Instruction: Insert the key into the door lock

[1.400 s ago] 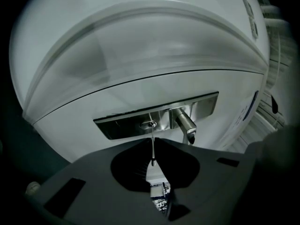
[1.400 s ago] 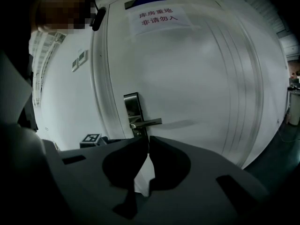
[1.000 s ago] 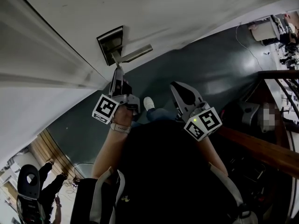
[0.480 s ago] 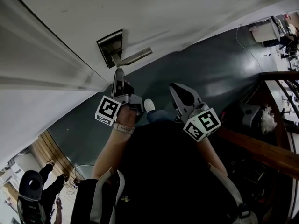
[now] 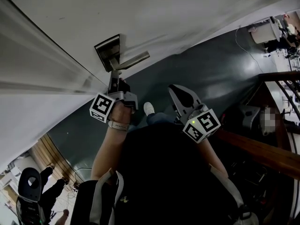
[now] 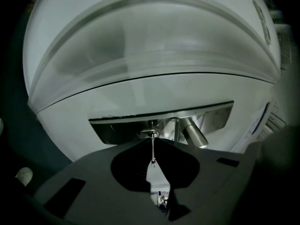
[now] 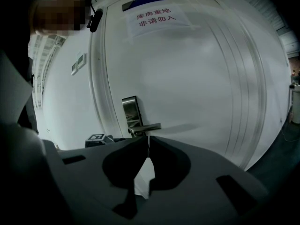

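Observation:
The brushed metal lock plate (image 5: 107,51) with its lever handle (image 5: 135,59) sits on the white door (image 5: 154,13). My left gripper (image 5: 112,80) is right below the plate, shut on a thin silver key (image 6: 153,150). The key's tip meets the round keyhole (image 6: 148,134) on the lock plate (image 6: 117,131), left of the handle stub (image 6: 193,132). How deep it sits I cannot tell. My right gripper (image 5: 180,96) hangs back from the door, shut with nothing in it; in its own view the right gripper (image 7: 148,142) faces the lock plate (image 7: 131,109).
A paper sign (image 7: 157,18) is stuck high on the door. The door frame (image 5: 42,64) runs along the left. Dark floor (image 5: 206,69) lies behind me, with a wooden rail (image 5: 262,151) and desks at the right. A person (image 5: 51,186) stands far below left.
My left gripper has moved up and slightly left to the lock plate, bringing the key to the keyhole. The right gripper has barely moved.

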Demonstrator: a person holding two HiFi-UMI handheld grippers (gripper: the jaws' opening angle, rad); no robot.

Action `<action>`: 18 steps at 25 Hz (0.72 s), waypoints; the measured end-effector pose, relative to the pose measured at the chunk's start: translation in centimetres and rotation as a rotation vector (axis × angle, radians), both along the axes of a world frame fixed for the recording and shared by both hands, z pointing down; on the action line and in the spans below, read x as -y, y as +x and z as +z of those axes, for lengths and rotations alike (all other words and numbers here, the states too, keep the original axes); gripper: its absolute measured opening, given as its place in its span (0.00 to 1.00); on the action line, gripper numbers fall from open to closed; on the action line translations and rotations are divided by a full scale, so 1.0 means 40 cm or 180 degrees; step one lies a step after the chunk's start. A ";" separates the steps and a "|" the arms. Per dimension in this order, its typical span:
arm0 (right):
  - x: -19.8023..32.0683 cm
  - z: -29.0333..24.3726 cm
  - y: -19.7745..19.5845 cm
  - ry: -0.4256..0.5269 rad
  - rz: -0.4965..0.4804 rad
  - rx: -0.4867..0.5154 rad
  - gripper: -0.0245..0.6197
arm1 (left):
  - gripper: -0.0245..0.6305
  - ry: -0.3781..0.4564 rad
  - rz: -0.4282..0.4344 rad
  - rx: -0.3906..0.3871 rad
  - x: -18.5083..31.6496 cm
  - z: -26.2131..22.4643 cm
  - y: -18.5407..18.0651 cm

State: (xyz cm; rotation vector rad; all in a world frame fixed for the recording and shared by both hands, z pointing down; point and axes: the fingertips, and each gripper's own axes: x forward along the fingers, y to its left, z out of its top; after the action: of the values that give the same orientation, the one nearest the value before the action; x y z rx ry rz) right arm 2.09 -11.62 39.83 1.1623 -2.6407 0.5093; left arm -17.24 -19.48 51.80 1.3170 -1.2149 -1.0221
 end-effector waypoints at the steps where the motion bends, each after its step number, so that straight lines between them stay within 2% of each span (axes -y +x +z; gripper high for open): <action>1: 0.001 -0.001 0.001 -0.0003 -0.0004 0.0006 0.07 | 0.08 0.0027 0.0004 0.0012 -0.001 -0.001 0.000; 11: -0.004 -0.008 -0.013 -0.0017 -0.0178 0.0091 0.07 | 0.08 0.0109 0.0061 0.0113 -0.021 -0.017 0.000; 15: -0.002 -0.006 -0.023 -0.0031 -0.0283 0.0143 0.07 | 0.08 0.0135 0.0088 0.0092 -0.050 -0.020 0.007; 18: -0.008 -0.011 -0.040 -0.0032 -0.0398 0.0184 0.07 | 0.08 0.0137 0.0157 0.0170 -0.083 -0.032 0.012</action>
State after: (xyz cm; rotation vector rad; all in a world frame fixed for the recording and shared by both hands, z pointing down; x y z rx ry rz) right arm 0.50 -11.30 39.39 0.9857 -2.7348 0.5398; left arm -16.76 -16.15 50.52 1.4090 -1.2005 -0.9883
